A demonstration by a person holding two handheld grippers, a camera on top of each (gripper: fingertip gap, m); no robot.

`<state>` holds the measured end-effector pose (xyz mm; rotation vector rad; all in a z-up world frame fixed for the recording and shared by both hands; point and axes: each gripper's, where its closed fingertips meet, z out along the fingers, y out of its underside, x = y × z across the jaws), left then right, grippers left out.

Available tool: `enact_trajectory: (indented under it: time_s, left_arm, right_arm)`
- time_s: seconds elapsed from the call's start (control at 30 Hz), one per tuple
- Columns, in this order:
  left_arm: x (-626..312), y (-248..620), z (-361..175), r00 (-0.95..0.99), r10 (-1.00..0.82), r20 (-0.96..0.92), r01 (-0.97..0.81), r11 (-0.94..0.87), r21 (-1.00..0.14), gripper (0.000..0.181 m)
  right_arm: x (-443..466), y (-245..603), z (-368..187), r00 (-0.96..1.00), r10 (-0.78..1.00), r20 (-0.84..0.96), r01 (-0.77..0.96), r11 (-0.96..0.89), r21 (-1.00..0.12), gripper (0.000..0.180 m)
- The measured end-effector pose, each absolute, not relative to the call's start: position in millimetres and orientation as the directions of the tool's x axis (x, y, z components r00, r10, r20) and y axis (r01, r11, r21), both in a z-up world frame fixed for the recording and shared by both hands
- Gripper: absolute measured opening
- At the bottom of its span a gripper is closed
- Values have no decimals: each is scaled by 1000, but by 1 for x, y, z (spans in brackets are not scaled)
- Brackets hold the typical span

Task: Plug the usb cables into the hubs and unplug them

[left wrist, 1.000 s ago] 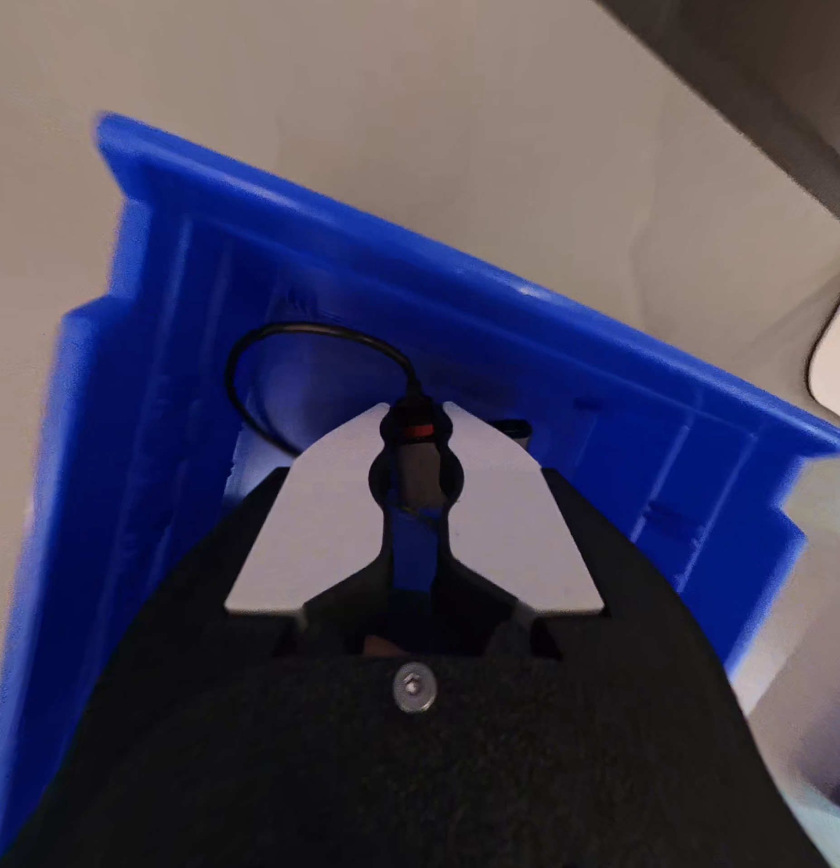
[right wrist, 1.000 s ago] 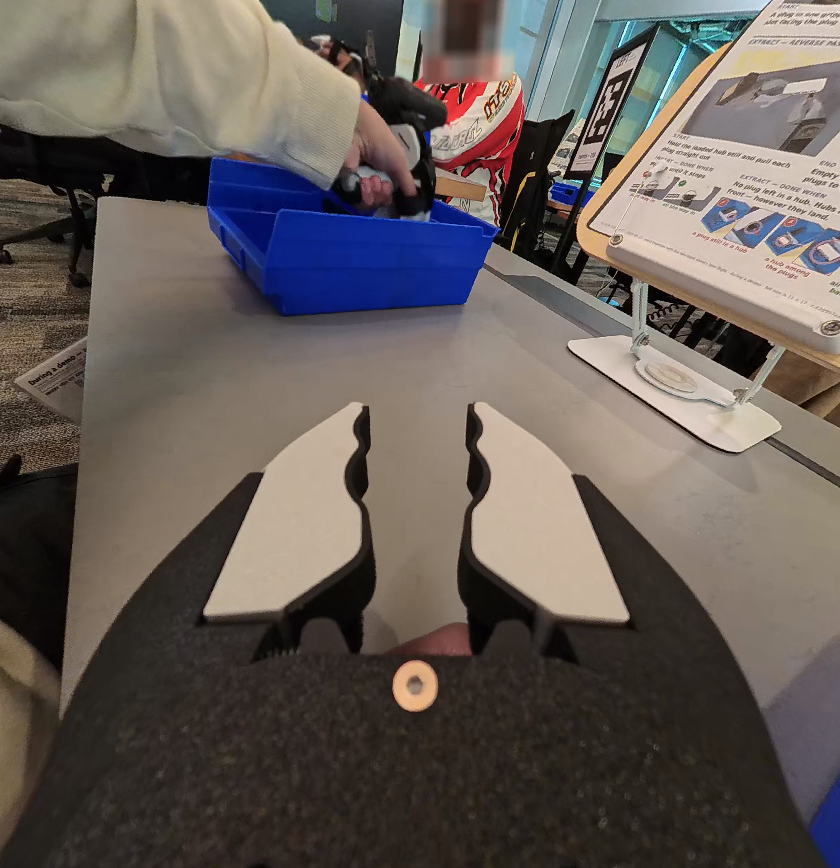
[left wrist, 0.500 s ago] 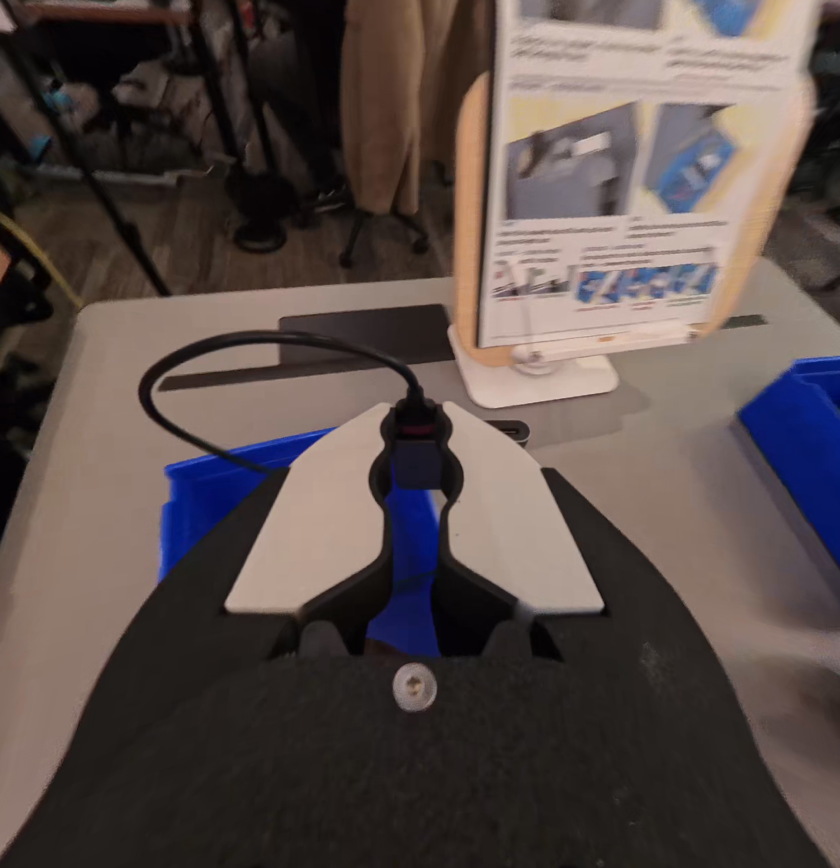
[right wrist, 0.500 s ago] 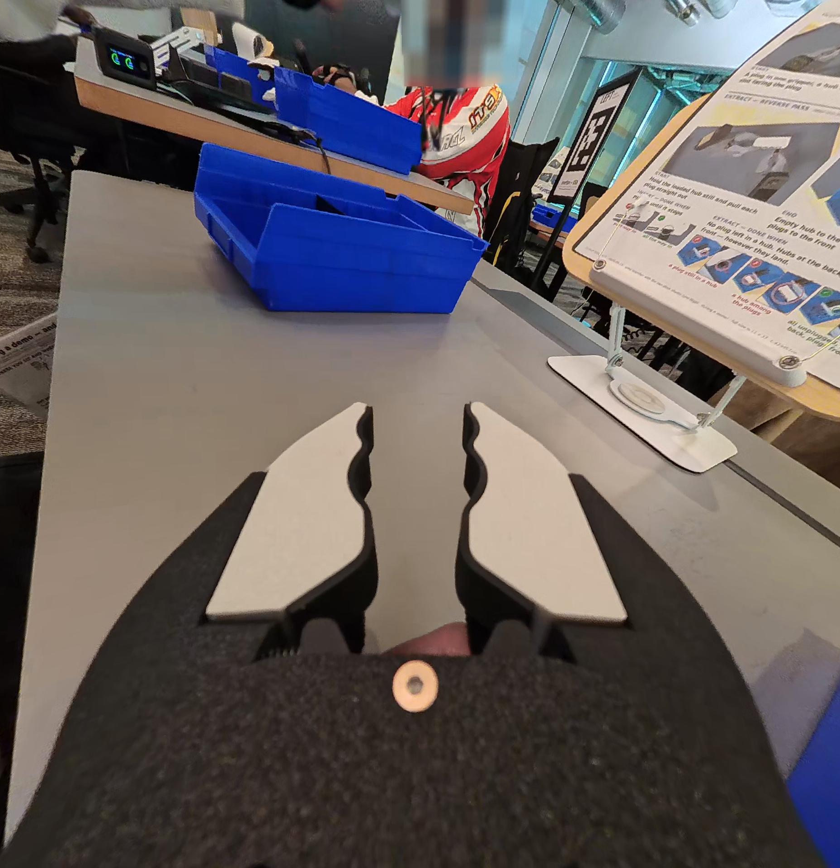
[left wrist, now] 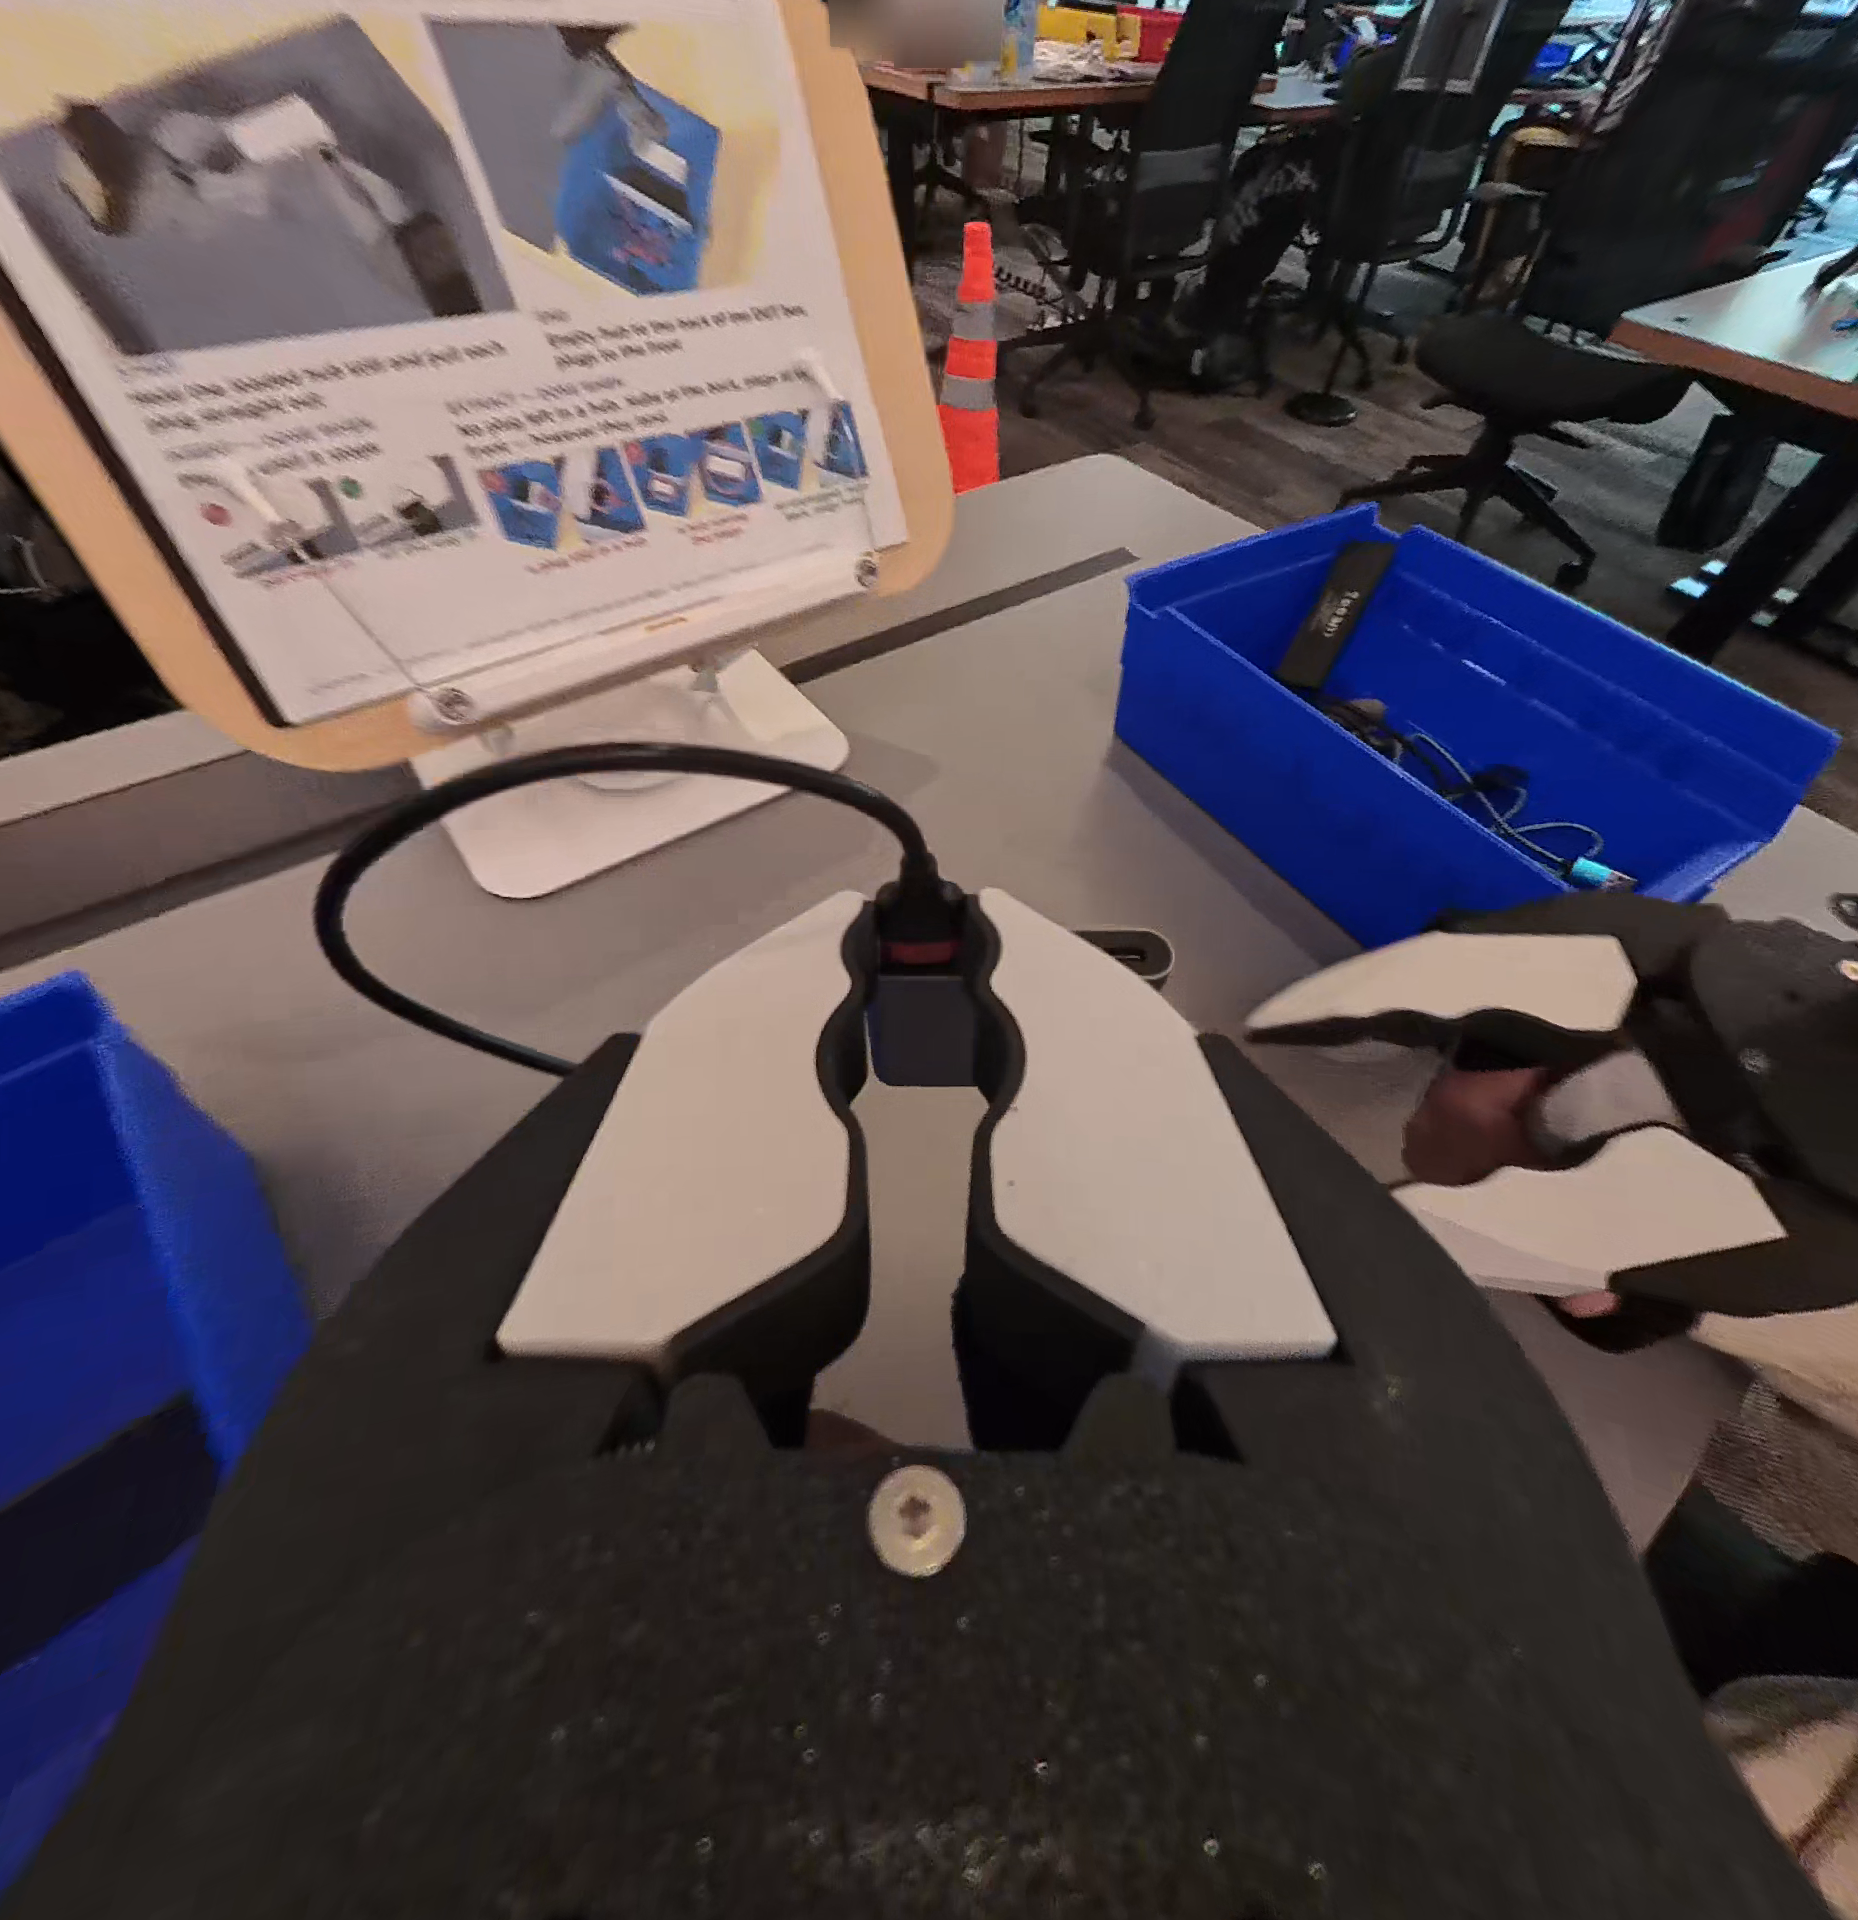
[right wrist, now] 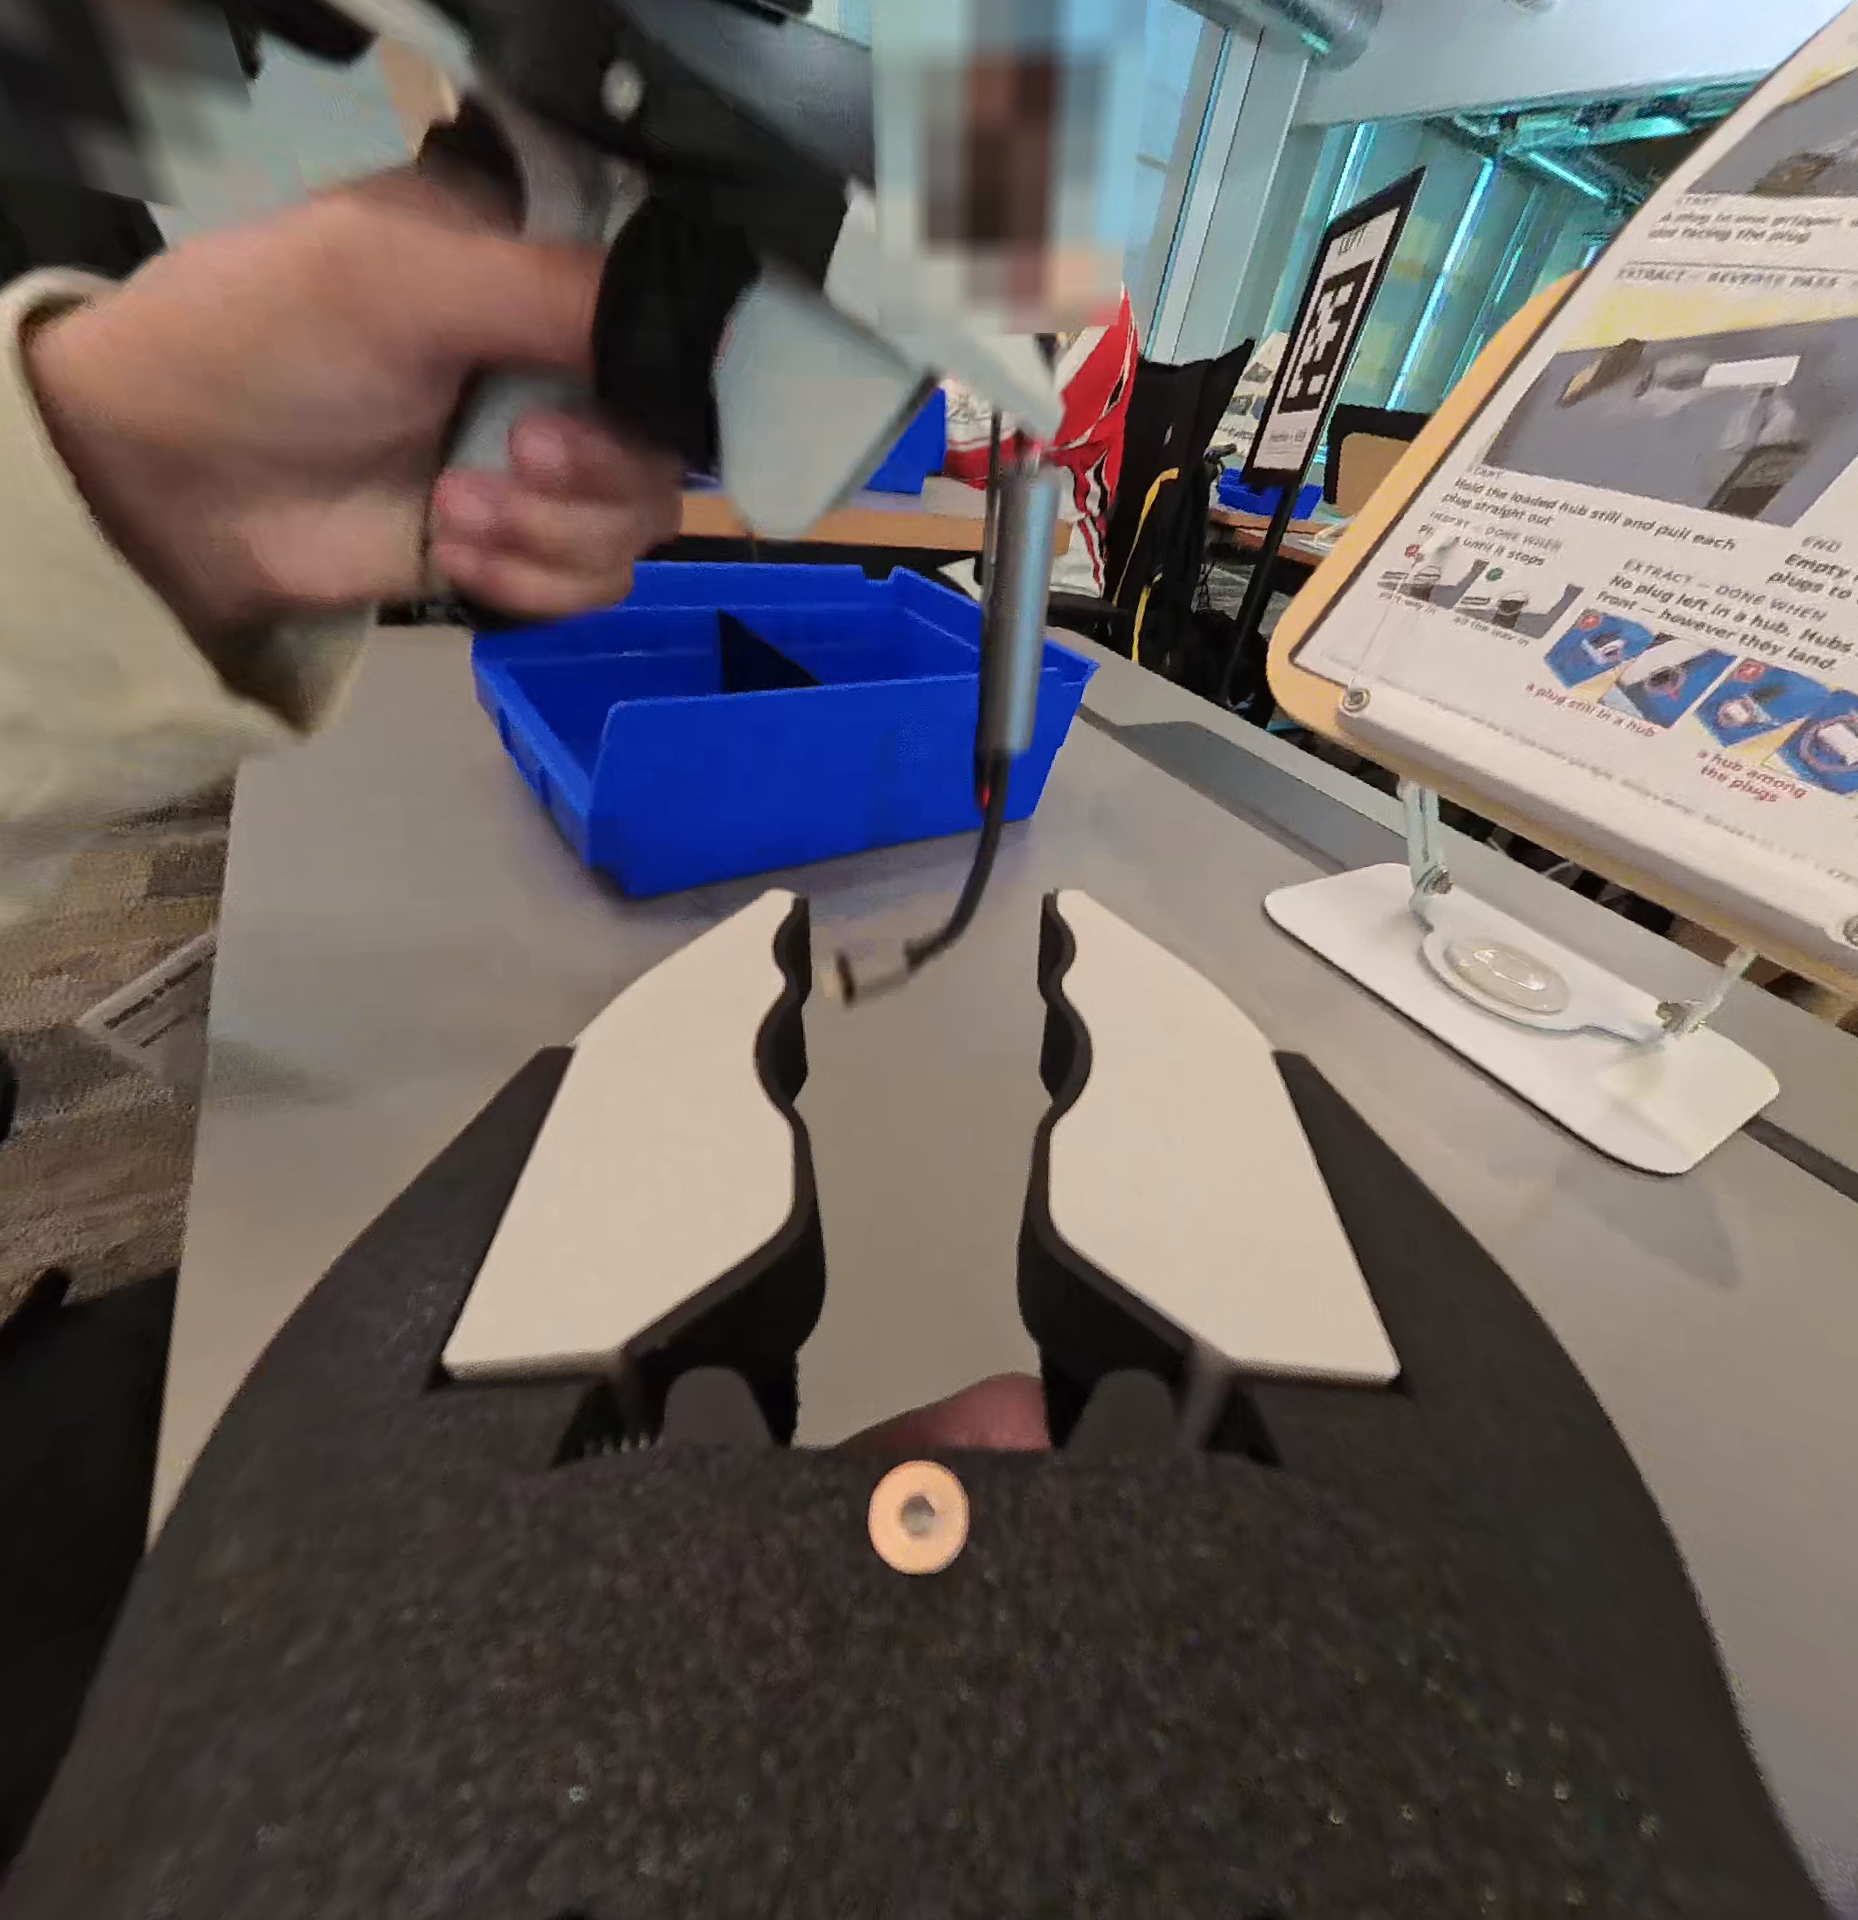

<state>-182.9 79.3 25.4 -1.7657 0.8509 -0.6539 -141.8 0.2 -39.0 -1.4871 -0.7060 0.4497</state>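
Note:
My left gripper [left wrist: 923, 935] is shut on a slim dark grey hub [left wrist: 923, 1023], held above the table. The hub's short black cable [left wrist: 468, 810] loops off to the left. In the right wrist view the left gripper [right wrist: 1008, 416] holds the hub [right wrist: 1018, 603] hanging straight down, and the cable ends in a silver plug [right wrist: 868, 977]. That plug hangs between the fingertips of my right gripper [right wrist: 920, 914], close to the left finger, with no pad pressing on it. The right gripper is open and empty; it also shows in the left wrist view [left wrist: 1340, 1122].
A blue bin [left wrist: 1320, 821] at the right holds a black hub [left wrist: 1330, 613] and loose cables [left wrist: 1465, 769]. Another blue bin [left wrist: 94, 1195] [right wrist: 800, 769] stands at the left. An instruction board [left wrist: 437, 364] [right wrist: 1631, 520] on a white stand is behind. Left tips to right tips: about 11 cm.
The left gripper lifted the hub out of the blue bin and swung it over to the right gripper. The right gripper's jaws opened a little wider around the hanging plug.

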Motion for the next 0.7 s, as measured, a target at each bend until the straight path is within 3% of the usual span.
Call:
enact_trajectory:
  time_s: [0.23,0.37,0.7]
  left_arm:
    - [-150,58,-16,529,-829,182,-200,-330,-923,15]
    - [-142,54,-31,492,-829,265,-178,-393,-902,15]
    - [-138,56,-48,482,-827,290,-163,-410,-897,14]
  right_arm:
    - [-143,42,-56,789,602,119,137,17,-990,42]
    - [-143,40,-62,756,640,139,141,48,-989,14]
    - [-132,49,-86,779,574,252,330,-32,-944,13]
